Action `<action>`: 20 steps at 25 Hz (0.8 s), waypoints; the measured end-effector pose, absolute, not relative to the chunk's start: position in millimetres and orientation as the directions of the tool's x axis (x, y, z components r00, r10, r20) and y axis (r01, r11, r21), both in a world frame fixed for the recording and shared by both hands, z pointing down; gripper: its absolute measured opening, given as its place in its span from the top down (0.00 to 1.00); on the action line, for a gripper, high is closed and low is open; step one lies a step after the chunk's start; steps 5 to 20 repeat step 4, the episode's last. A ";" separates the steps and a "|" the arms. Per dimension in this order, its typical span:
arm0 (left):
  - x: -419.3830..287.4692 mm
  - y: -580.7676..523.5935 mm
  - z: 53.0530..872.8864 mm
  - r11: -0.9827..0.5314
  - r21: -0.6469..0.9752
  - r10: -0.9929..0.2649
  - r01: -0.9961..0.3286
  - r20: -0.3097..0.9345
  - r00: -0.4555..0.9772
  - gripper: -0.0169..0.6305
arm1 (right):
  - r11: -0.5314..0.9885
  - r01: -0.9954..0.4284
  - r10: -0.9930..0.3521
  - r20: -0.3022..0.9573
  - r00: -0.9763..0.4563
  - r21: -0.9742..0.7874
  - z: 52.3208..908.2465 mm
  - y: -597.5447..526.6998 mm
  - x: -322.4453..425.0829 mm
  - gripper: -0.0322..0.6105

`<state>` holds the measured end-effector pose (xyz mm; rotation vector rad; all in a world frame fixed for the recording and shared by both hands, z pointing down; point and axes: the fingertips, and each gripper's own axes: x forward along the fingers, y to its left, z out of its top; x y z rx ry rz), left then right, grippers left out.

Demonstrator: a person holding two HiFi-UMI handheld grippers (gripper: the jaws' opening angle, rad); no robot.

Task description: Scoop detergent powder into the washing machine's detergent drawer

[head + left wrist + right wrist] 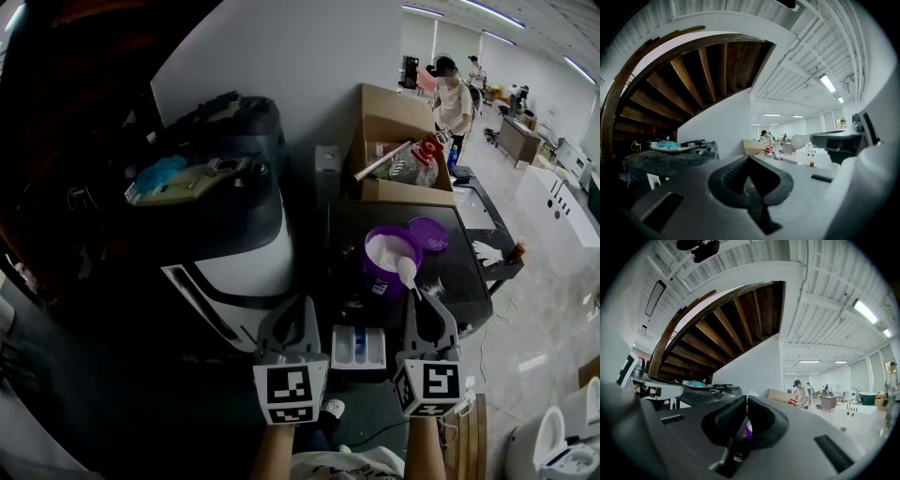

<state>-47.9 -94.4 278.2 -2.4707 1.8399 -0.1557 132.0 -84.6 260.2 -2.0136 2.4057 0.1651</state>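
A purple tub [382, 265] of white detergent powder stands on a black table [466, 277], and its purple lid [428, 233] lies beside it. My right gripper [418, 298] is shut on the handle of a white scoop [408, 270], whose bowl hangs over the tub's near rim. The scoop's tip [751, 394] peeks above the closed jaws of the right gripper [744, 414]. The washing machine's detergent drawer [358, 347] is pulled open below, between the two grippers. My left gripper [301, 305] hovers left of the drawer, shut with nothing in it [749, 165].
The white and black washing machine [234, 253] fills the left. A cardboard box [398, 141] with tools sits behind the table. A person [454, 97] stands far back. A toilet [553, 442] is on the floor at the lower right.
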 end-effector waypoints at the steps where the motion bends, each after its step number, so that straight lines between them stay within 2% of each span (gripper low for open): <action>1: -48.5 -94.7 278.1 -0.286 -0.104 -0.958 -0.952 0.046 0.283 0.97 | 0.174 -0.981 -0.982 -0.066 -0.180 0.081 260.7 -84.9 131.4 0.92; 20: -50.3 -95.9 277.8 -0.282 -0.101 -0.959 -0.954 0.045 0.279 0.97 | 0.176 -0.981 -0.981 -0.061 -0.182 0.084 262.6 -86.1 130.4 0.92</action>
